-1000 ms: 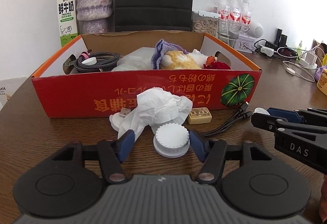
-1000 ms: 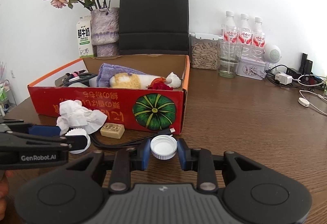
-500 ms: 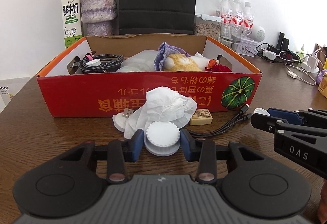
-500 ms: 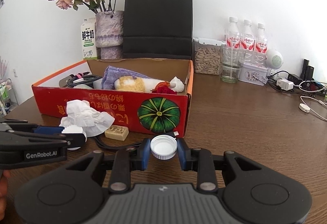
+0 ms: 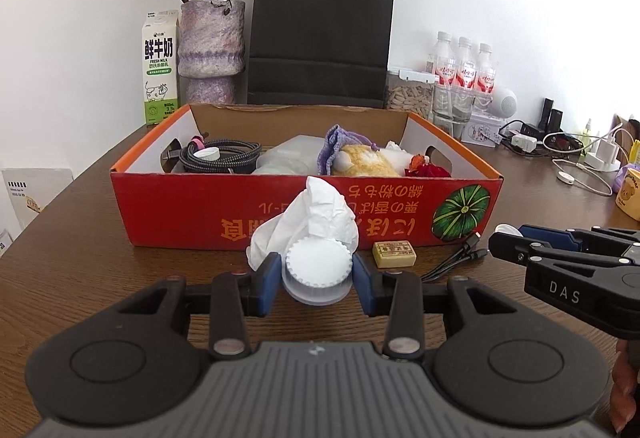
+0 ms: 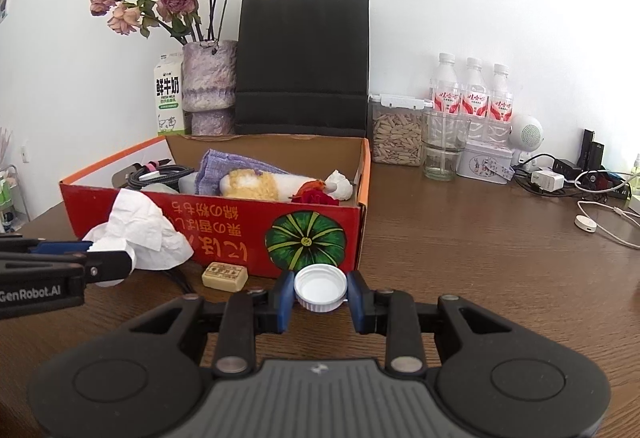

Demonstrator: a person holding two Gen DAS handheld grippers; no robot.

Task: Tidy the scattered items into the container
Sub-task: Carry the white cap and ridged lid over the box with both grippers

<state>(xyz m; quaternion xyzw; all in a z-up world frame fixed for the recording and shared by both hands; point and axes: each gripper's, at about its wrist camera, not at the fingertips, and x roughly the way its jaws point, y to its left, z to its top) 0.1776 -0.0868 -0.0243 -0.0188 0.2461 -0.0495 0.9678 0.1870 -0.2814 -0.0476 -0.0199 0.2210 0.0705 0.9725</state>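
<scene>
The left gripper (image 5: 318, 276) is holding a round white ridged lid (image 5: 318, 270) between its two blue pads, with a crumpled white tissue (image 5: 310, 224) sitting just behind the lid and seeming to touch it. The right gripper (image 6: 320, 292) is gripping a small white bottle cap (image 6: 320, 287), open side up, in front of the pumpkin picture on the red cardboard box (image 5: 192, 212). The box is standing open on the brown wooden table (image 6: 480, 258), already holding a coiled cable (image 5: 220, 156), a purple pouch (image 5: 340, 148), a yellow and white plush toy (image 5: 368, 162) and something red (image 5: 426, 171). A small tan block (image 5: 394, 253) is lying on the table just in front of the box, with a black cable (image 5: 456, 258) beside it. Behind the box, a vase of dried roses (image 6: 208, 86), a milk carton (image 6: 170, 100), a black paper bag (image 6: 302, 62) and three water bottles (image 6: 472, 94) are standing along the wall.
</scene>
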